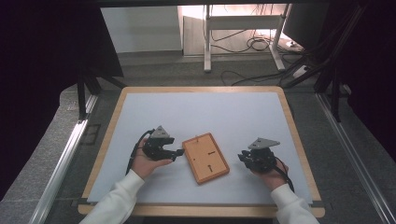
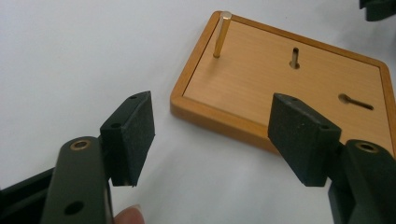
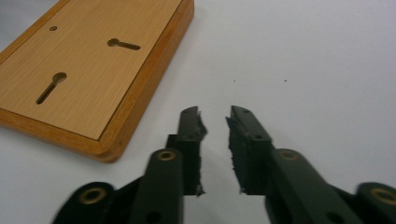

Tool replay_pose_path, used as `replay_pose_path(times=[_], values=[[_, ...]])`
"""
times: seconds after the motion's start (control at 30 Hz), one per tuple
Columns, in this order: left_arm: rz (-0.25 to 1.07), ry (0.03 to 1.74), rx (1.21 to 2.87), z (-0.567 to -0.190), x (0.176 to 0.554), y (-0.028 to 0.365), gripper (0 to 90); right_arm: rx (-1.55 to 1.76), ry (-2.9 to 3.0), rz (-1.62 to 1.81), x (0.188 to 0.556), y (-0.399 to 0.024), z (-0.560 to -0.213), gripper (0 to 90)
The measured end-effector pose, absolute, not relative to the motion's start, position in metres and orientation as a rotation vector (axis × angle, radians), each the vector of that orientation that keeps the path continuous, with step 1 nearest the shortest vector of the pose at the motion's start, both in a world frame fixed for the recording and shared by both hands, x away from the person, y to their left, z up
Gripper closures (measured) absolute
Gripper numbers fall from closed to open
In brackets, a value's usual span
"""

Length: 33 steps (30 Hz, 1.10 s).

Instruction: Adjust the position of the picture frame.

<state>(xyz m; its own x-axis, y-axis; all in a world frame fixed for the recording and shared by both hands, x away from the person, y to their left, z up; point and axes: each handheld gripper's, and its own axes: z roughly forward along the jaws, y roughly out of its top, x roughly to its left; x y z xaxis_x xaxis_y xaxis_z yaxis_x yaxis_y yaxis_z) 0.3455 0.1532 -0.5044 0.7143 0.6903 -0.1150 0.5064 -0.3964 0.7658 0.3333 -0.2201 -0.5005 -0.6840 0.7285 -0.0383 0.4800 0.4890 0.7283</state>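
Observation:
A wooden board (image 1: pixel 205 157) with a raised rim lies flat on the white table top between my two grippers. Two keyhole slots (image 3: pixel 51 87) are cut into its face, and a brass pin (image 2: pixel 222 35) stands upright near one corner. My left gripper (image 1: pixel 177 153) sits just left of the board, held in a hand. In the left gripper view its jaws (image 2: pixel 215 135) stand wide open and empty, aimed at the board's near edge (image 2: pixel 219 119). My right gripper (image 1: pixel 243 157) rests right of the board. Its jaws (image 3: pixel 215 114) are nearly together with a narrow gap and nothing between them.
The white mat (image 1: pixel 210 112) sits in a wooden-edged table frame (image 1: pixel 201 88). Beyond the far edge are a grey floor, loose cables (image 1: pixel 252 44) and metal stand legs (image 1: pixel 207 42). Aluminium rails (image 1: pixel 70 149) run along both sides.

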Motion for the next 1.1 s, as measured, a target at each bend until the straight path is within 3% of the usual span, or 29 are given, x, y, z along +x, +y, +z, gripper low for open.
replay_pose_path(times=[0.17,1.1], values=[[0.286,0.917,2.08,-0.507,0.341,0.163,31.0,0.993,2.435,0.986,0.337,-0.215,-0.505,89.7],[0.264,0.903,2.107,-0.514,0.346,0.155,29.9,0.865,2.558,0.948,0.321,-0.186,-0.519,90.0]])
